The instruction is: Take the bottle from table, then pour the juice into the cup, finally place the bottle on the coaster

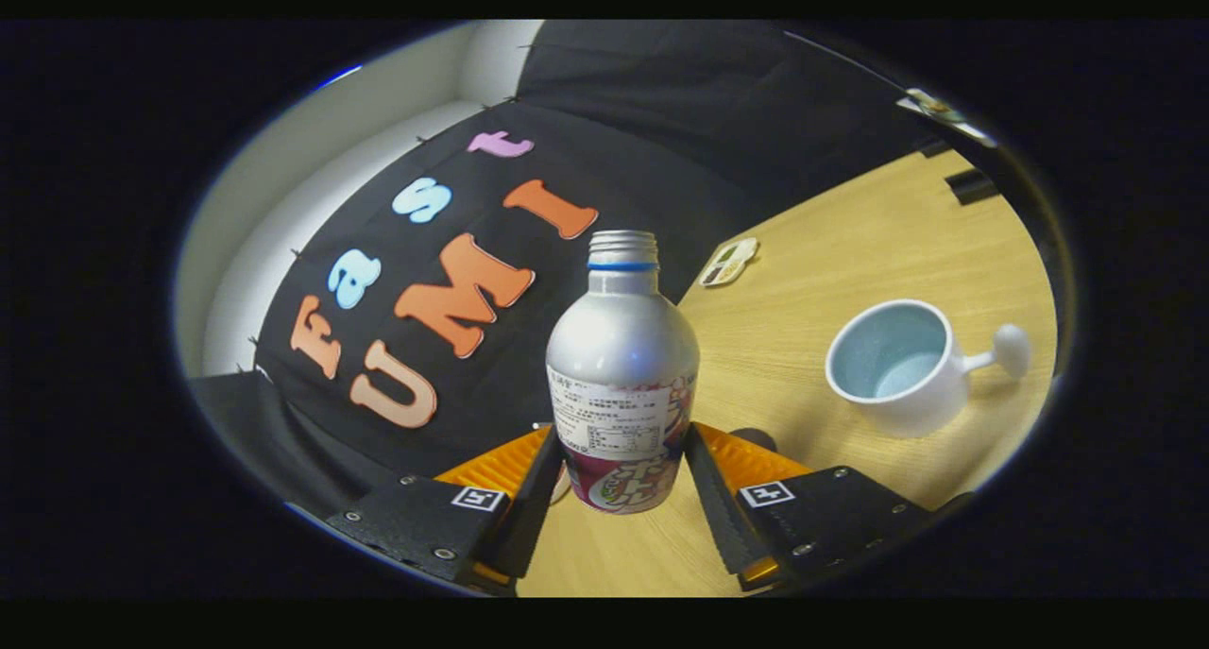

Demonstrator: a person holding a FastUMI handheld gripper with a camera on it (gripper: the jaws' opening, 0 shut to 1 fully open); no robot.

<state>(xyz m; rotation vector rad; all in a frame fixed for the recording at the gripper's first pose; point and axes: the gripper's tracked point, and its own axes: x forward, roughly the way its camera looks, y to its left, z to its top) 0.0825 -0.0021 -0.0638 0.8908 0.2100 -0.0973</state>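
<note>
Silver aluminium bottle (622,366) with a threaded uncapped neck, a blue ring under the thread and a printed paper label is seen between the two fingers of the gripper (619,465). Its lower body is flanked on both sides by the fingers (534,493); each inner face is seen right against the label. Jaws are narrowed onto the bottle, both sides pressed on it. Bottle base is seen above the light wooden table (850,271); whether the base is touching the wood cannot be told. Whole scene is seen tilted, table edge running diagonally. Bottle is lined up with the fingers.

White ceramic cup (897,366) with a pale blue inside and a knob-ended handle is seen on the table, off to the right of the bottle and beyond the right finger, well apart from both. Cup mouth is turned toward the camera; no liquid can be made out inside.

Small flat oval coaster (729,261) with a pale rim and dark patterned face is seen further back on the table, beyond the bottle and near the table's far edge, apart from the cup. Black cloth booth wall (661,92) is seen behind the bottle.
</note>
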